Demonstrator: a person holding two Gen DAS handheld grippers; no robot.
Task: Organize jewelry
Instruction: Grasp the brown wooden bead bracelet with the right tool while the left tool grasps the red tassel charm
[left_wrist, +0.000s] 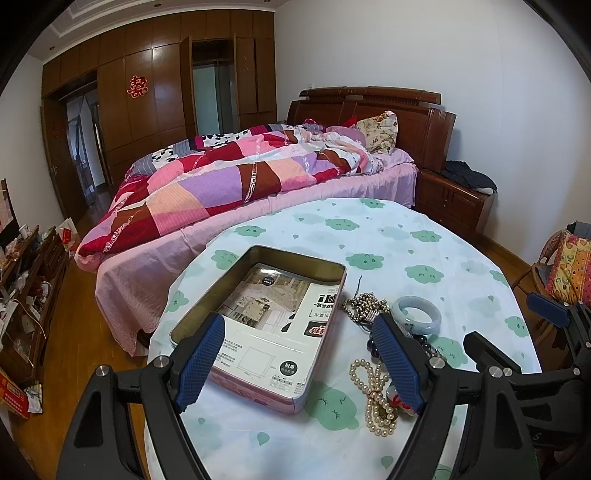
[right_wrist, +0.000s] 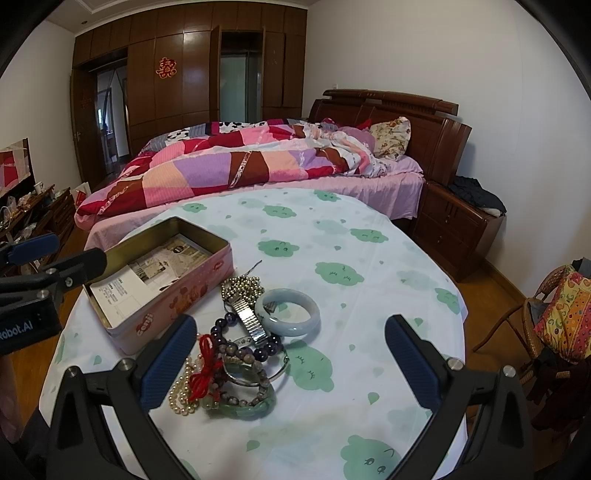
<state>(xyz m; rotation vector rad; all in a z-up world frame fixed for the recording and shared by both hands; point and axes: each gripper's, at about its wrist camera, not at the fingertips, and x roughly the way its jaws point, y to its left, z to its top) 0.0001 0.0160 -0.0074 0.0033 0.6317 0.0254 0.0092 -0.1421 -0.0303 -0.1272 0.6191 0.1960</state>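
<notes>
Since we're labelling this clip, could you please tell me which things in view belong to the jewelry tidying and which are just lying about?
Job:
tin box
pale jade bangle
pearl strand
gold bead necklace
metal watch band
dark bead bracelets

Lying about:
bed
nightstand
wicker chair

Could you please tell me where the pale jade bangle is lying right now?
In the right wrist view the pale blue-green jade bangle lies flat on the cloud-print tablecloth, right of the pink metal tin, touching the silver watch band.

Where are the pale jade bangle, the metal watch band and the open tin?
pale jade bangle (right_wrist: 295, 325): right wrist view, on its near rim.
metal watch band (right_wrist: 250, 322): right wrist view, on mid-strap links.
open tin (right_wrist: 177, 299): right wrist view, on its pink side wall.
</notes>
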